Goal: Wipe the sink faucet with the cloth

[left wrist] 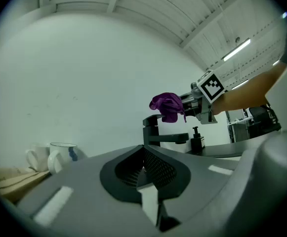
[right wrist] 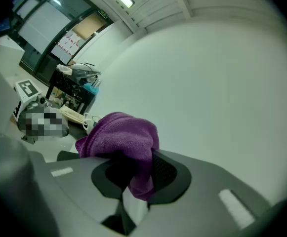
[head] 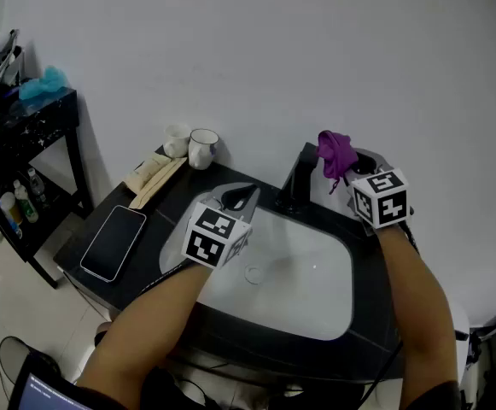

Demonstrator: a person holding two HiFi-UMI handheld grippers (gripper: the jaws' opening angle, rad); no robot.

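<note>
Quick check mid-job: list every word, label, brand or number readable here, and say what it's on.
No text here can be read.
White marker cubes: black square patterns only, no letters.
Small bottles on the black side shelf: labels too small to read.
Dark screen at lower left: a line of text, too small to read.
Sheets posted in the far background: too blurred to read.

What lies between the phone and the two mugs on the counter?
A beige folded bundle lies there on the dark counter, seen in the head view.
</note>
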